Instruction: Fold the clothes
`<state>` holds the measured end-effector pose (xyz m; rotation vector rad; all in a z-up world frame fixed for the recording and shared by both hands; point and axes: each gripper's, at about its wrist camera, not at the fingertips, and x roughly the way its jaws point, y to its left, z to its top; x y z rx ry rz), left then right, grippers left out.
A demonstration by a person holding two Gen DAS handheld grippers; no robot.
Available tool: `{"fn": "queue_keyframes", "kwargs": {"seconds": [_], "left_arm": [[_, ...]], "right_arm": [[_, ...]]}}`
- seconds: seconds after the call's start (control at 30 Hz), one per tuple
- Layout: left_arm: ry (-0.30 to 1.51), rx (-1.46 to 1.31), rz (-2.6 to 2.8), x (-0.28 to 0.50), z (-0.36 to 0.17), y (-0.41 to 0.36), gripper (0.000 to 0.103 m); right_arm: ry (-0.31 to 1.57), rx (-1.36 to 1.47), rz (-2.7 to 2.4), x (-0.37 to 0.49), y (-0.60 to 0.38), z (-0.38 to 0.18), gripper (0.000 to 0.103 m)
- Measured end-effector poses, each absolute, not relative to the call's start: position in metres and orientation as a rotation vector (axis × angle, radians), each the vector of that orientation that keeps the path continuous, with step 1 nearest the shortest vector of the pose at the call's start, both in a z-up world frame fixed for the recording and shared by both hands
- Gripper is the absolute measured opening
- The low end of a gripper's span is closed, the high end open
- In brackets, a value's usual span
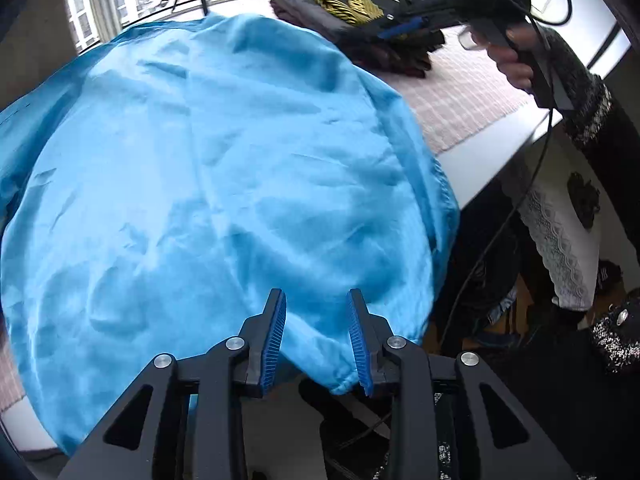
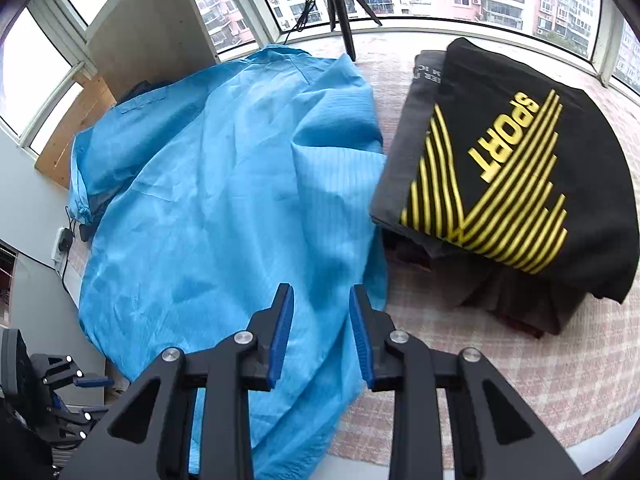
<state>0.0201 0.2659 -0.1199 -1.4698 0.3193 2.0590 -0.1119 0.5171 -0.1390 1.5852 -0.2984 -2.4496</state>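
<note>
While the garment lies unfolded, the following relations are noted:

Left claw (image 1: 316,336): jaws spread; a hem corner of the blue garment (image 1: 208,168) lies between the pads but is not seen to be pinched.
Garment position: spread over the checked mat (image 1: 460,96), its near edge hanging off the table front below the left claw.
Garment axis: judged to run from the near hem away toward the window.
Right claw (image 2: 322,334): jaws spread, nothing gripped; held above the garment's right edge.
Stack (image 2: 520,168): folded dark clothes, just right of the garment and well clear of both claws.
Nearer hand: left for the hem corner, right for the side edge.
Next move: judged a pinch on both, then a carry across the axis.
</note>
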Motion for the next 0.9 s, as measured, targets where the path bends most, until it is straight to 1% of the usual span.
{"fn": "queue_keyframes", "kwargs": {"seconds": [0.03, 0.17, 0.2, 0.23, 0.27, 0.37, 0.4, 0.47, 0.53, 0.6, 0.73, 0.77, 0.8, 0.83, 0.87, 0.9], "left_arm": [[0.301, -1.490, 2.123, 0.012, -0.115, 0.243, 0.035], [0.249, -1.572, 2.390, -0.018, -0.101, 0.138, 0.035], [0.242, -1.587, 2.460, -0.025, -0.099, 0.112, 0.037], [0.232, -1.604, 2.522, -0.033, -0.096, 0.087, 0.041], [0.231, -1.616, 2.575, -0.040, -0.096, 0.065, 0.043], [0.224, -1.621, 2.681, -0.066, -0.101, 0.018, 0.047], [0.209, -1.617, 2.686, -0.077, -0.104, 0.009, 0.048], [0.184, -1.593, 2.685, -0.100, -0.111, -0.002, 0.050], [0.201, -1.543, 2.683, -0.126, -0.120, 0.006, 0.058], [0.233, -1.507, 2.702, -0.153, -0.129, 0.016, 0.059], [0.317, -1.553, 2.764, -0.203, -0.145, 0.009, 0.058], [0.332, -1.564, 2.770, -0.212, -0.147, 0.002, 0.055], [0.316, -1.553, 2.758, -0.217, -0.147, -0.007, 0.040], [0.280, -1.538, 2.734, -0.219, -0.144, -0.018, 0.016], [0.242, -1.524, 2.708, -0.220, -0.140, -0.029, 0.009], [0.204, -1.510, 2.681, -0.221, -0.136, -0.040, 0.010]], "right_arm": [[-0.273, 1.592, -2.435, -0.120, 0.504, -0.142, 0.029], [-0.023, 1.751, -2.409, -0.139, 0.467, -0.176, 0.029], [0.039, 1.797, -2.408, -0.144, 0.460, -0.185, 0.029], [0.076, 1.847, -2.429, -0.147, 0.457, -0.190, 0.029], [0.052, 1.849, -2.437, -0.147, 0.456, -0.189, 0.029], [-0.131, 1.801, -2.394, -0.146, 0.443, -0.179, 0.029], [-0.145, 1.793, -2.390, -0.145, 0.434, -0.175, 0.029], [-0.153, 1.785, -2.388, -0.145, 0.412, -0.168, 0.029], [-0.148, 1.781, -2.389, -0.145, 0.389, -0.163, 0.029], [-0.141, 1.776, -2.391, -0.144, 0.365, -0.157, 0.029], [-0.125, 1.759, -2.409, -0.144, 0.325, -0.148, 0.029], [-0.147, 1.746, -2.407, -0.144, 0.317, -0.146, 0.029], [-0.171, 1.730, -2.395, -0.143, 0.308, -0.146, 0.030], [-0.177, 1.728, -2.370, -0.144, 0.297, -0.150, 0.034], [-0.157, 1.741, -2.349, -0.142, 0.286, -0.156, 0.038], [-0.107, 1.765, -2.340, -0.140, 0.275, -0.164, 0.039]]}}
